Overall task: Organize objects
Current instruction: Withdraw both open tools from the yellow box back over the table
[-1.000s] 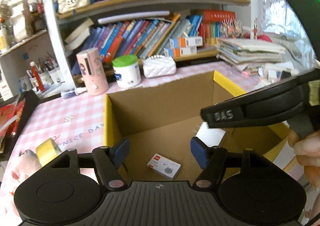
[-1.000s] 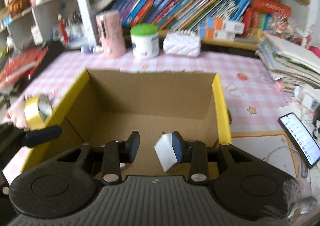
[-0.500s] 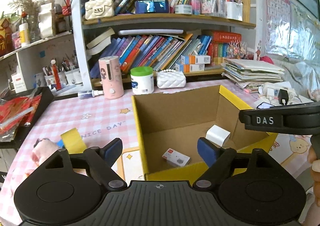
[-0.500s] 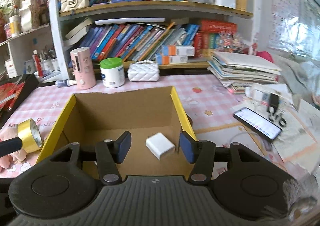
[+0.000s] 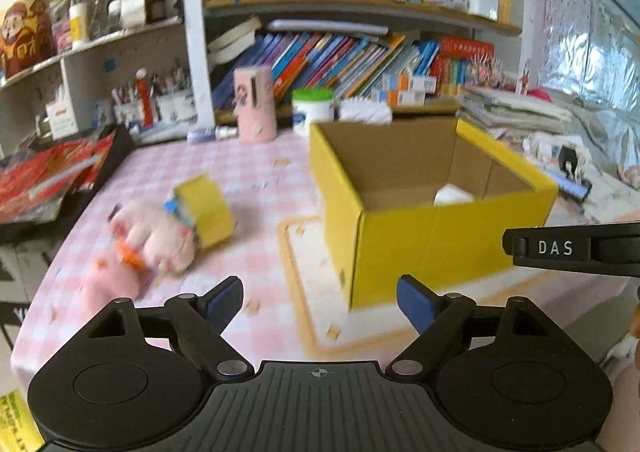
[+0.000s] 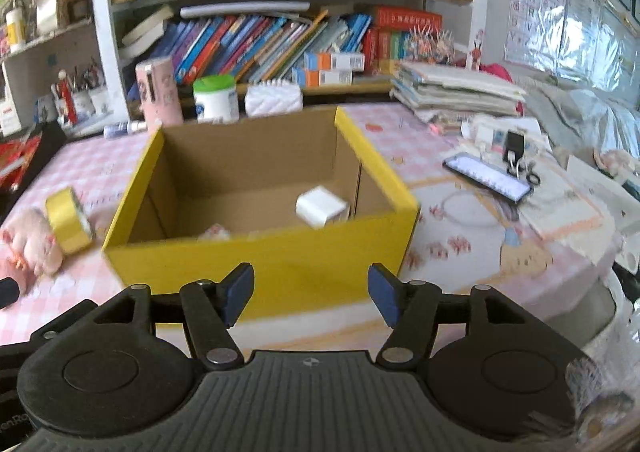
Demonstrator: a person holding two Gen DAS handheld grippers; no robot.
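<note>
A yellow cardboard box [image 5: 432,236] [image 6: 256,264] stands open on the pink checked tablecloth. Inside it lies a white cube [image 6: 322,207] [image 5: 452,194], with a small red-and-white packet [image 6: 214,232] near its front wall. Left of the box, a yellow tape roll [image 5: 206,210] [image 6: 68,221] leans on a pink plush toy [image 5: 148,240] [image 6: 32,238]. My left gripper [image 5: 320,302] is open and empty, in front of the box's left corner. My right gripper [image 6: 311,292] is empty, its jaws still opening, just in front of the box's near wall. Its arm shows at the right in the left wrist view.
Behind the box stand a pink cylinder [image 5: 256,108], a green-lidded white jar [image 5: 313,110] and a white quilted pouch [image 6: 273,99], under shelves of books. A phone [image 6: 486,176] and a stack of papers [image 6: 456,92] lie to the right. A black tray [image 5: 52,180] sits far left.
Both grippers have drawn back out of the box and opened wider. The white cube left the right gripper and now lies in the box. The left view swung left to the tape and plush.
</note>
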